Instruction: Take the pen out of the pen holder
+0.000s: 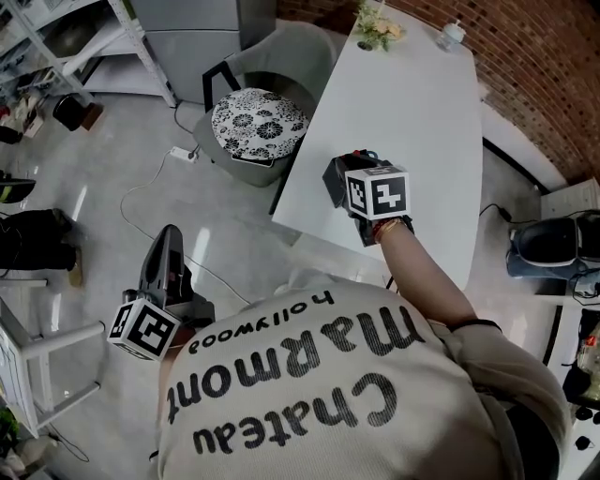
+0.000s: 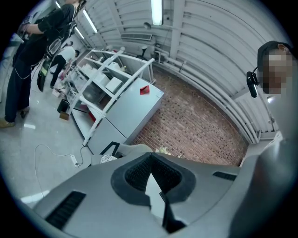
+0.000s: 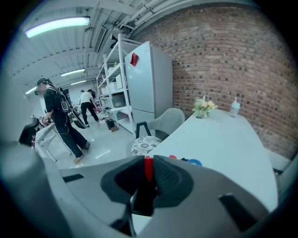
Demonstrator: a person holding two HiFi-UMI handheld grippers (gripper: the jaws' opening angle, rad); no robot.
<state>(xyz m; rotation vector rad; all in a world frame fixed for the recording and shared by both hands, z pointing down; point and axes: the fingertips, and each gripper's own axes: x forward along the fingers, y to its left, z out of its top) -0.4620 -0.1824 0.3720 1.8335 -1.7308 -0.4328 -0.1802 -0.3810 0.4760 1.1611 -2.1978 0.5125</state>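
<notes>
My right gripper point(image 3: 148, 173) is shut on the top of a red pen point(image 3: 148, 166), which stands upright between the pads. Just behind the jaws show the tops of other pens, a red one point(image 3: 173, 157) and a blue one point(image 3: 195, 162). The pen holder itself is hidden under the gripper. In the head view this gripper point(image 1: 349, 173) is over the near left part of the white table point(image 1: 412, 103). My left gripper point(image 1: 167, 246) hangs over the floor to the left of the table, its jaws point(image 2: 151, 158) shut with nothing between them.
A grey chair with a patterned cushion point(image 1: 258, 117) stands at the table's left edge. Flowers point(image 1: 377, 26) and a small bottle point(image 1: 451, 36) sit at the far end by the brick wall. A cable and power strip point(image 1: 183, 154) lie on the floor. People point(image 3: 60, 118) stand far off.
</notes>
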